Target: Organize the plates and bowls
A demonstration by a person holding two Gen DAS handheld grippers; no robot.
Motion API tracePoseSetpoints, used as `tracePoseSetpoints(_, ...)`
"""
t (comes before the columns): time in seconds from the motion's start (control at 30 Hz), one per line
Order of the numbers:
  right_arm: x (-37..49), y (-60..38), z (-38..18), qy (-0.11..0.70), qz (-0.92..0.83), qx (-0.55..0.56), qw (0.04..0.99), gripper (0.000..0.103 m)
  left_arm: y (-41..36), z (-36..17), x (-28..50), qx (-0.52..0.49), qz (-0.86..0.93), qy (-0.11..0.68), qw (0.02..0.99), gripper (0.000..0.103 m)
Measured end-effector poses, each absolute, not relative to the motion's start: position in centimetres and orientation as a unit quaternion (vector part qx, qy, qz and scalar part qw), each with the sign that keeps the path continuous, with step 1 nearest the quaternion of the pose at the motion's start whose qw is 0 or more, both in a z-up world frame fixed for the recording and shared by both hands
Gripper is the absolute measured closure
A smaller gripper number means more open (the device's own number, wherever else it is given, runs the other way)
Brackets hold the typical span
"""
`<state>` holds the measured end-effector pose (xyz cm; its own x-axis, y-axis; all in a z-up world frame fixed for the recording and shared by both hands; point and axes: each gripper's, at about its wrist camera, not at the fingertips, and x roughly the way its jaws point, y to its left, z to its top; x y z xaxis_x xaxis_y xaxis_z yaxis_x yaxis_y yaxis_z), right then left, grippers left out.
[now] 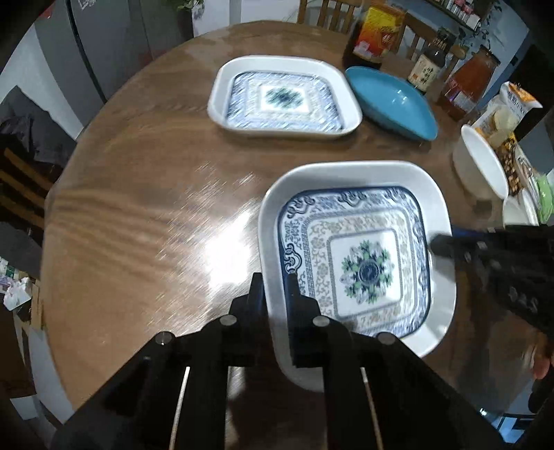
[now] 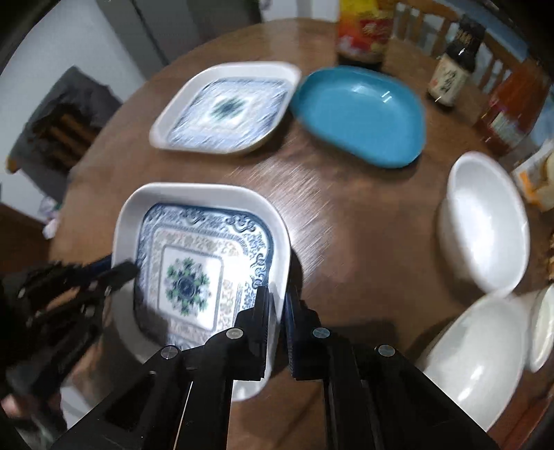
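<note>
A square white plate with a blue pattern point(image 1: 360, 263) is held above the round wooden table point(image 1: 145, 207). My left gripper point(image 1: 275, 287) is shut on its left rim. My right gripper point(image 2: 277, 297) is shut on its right rim; the plate also shows in the right wrist view point(image 2: 194, 263). A second, matching square plate point(image 1: 284, 97) point(image 2: 225, 107) lies further back on the table. A blue oval bowl point(image 1: 391, 104) point(image 2: 360, 114) sits to its right. White bowls point(image 2: 484, 221) point(image 2: 474, 363) stand at the right.
Bottles and jars point(image 1: 367, 38) point(image 2: 450, 65) and snack packets point(image 1: 502, 117) line the table's far right. Wooden chairs point(image 1: 329, 14) stand behind the table. A dark chair with clothes point(image 2: 65, 117) is at the left.
</note>
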<state>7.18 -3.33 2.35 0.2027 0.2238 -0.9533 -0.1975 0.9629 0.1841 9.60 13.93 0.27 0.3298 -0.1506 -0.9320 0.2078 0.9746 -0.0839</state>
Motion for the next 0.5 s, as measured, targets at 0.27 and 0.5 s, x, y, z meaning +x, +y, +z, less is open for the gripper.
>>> tracePoseSetpoints(0.27,8.3,-4.2,2.9,0.596,0.135,0.067,0.789,0.087,17.2,0.1,10.2,0.017,-0.057,0.549,0.834,0.042)
tracePoseSetpoints(0.5,18.1,-6.0,3.6,0.549,0.084,0.177,0.813,0.053,17.6,1.7,17.1,-0.024,-0.049,0.506,0.861,0.037)
